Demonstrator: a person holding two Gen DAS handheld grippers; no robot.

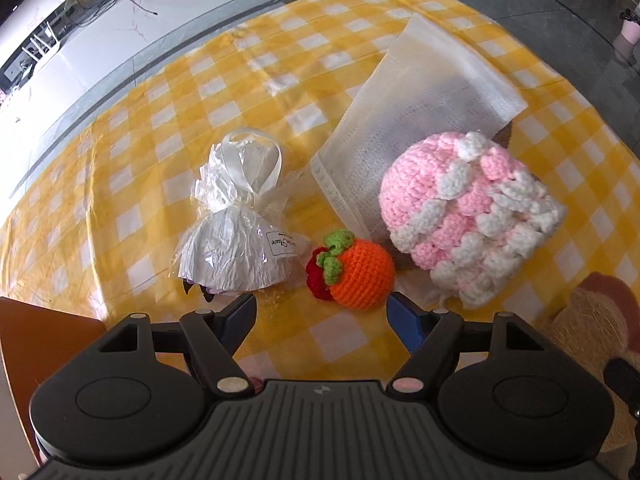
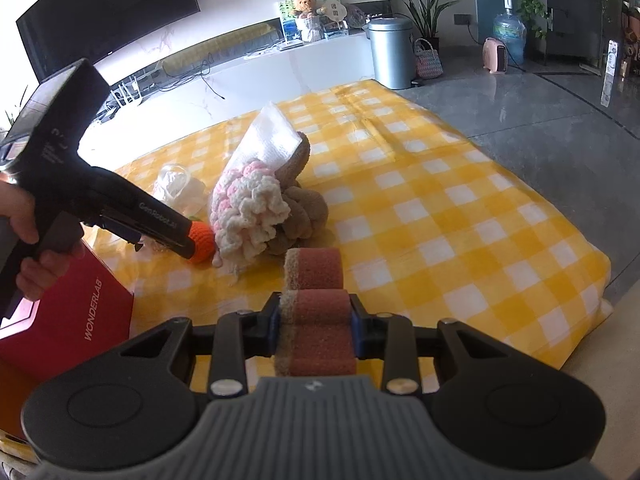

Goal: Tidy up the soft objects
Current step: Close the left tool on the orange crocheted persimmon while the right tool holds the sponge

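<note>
Clamped between the right gripper's (image 2: pixel 316 320) fingers was a ribbed rust-brown plush piece (image 2: pixel 316 300), held over the yellow-checked cloth (image 2: pixel 460 220), which lay bare out to its right edge by the grey floor (image 2: pixel 540 92). Wide apart and holding nothing, the left gripper (image 1: pixel 322 312) hovered just short of a crocheted orange (image 1: pixel 358 274). Beside it lay a plastic-wrapped bundle (image 1: pixel 236 240), a knobbly pink-and-white knit hat (image 1: pixel 464 216) and a white mesh bag (image 1: pixel 416 112). A red box (image 2: pixel 68 320) stood at the cloth's left edge.
</note>
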